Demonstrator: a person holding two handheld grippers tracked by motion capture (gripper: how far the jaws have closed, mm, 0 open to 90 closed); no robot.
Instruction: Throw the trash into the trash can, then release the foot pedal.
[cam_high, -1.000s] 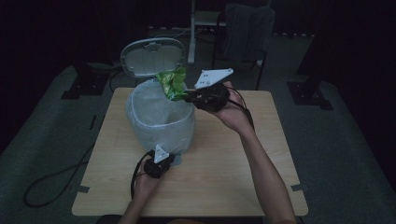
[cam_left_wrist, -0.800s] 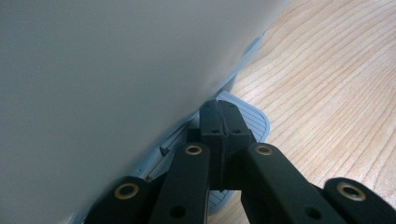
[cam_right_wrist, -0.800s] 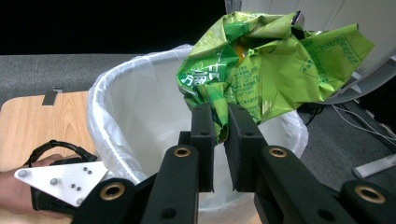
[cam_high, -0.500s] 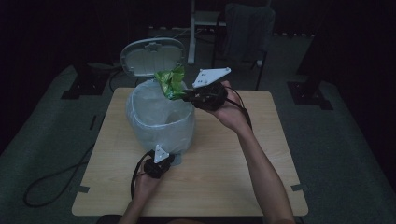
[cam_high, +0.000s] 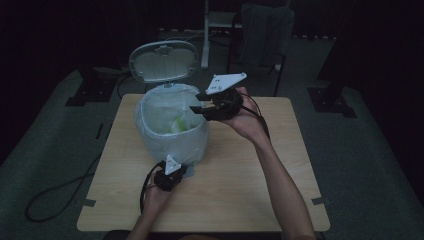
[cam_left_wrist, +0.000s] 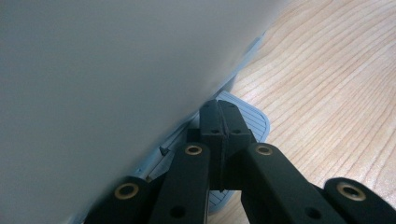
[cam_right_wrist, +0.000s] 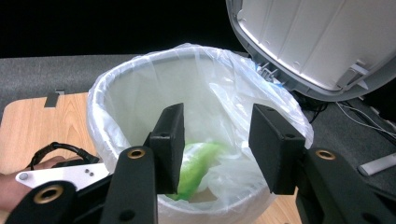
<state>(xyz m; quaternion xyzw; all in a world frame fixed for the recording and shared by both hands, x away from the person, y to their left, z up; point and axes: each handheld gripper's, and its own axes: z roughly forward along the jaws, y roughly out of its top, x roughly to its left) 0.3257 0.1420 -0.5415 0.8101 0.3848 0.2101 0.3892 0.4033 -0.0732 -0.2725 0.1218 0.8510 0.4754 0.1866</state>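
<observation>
A round bin (cam_high: 172, 142) lined with a clear bag stands on the table, its grey lid (cam_high: 162, 61) tipped up and back. My left gripper (cam_high: 180, 172) is shut at the bin's foot, its joined tips (cam_left_wrist: 219, 112) resting on the ribbed pedal (cam_left_wrist: 254, 123). My right gripper (cam_high: 198, 102) hovers at the bin's right rim, and its jaws have just been opening. In the right gripper view they (cam_right_wrist: 217, 140) stand apart with nothing between them. A green packet (cam_right_wrist: 201, 163) lies inside the liner (cam_right_wrist: 140, 84) below them and shows as a pale green patch (cam_high: 178, 125) in the high view.
The wooden table (cam_high: 250, 195) has bare room to the right and front of the bin. A chair (cam_high: 262, 30) stands behind the table. A black cable (cam_high: 55, 192) loops on the floor at the left. Dark equipment bases (cam_high: 332, 97) flank the far corners.
The green packet was held by my right gripper above the bin's rim; the jaws have opened and the packet now lies inside the bin. Both hands stayed in place.
</observation>
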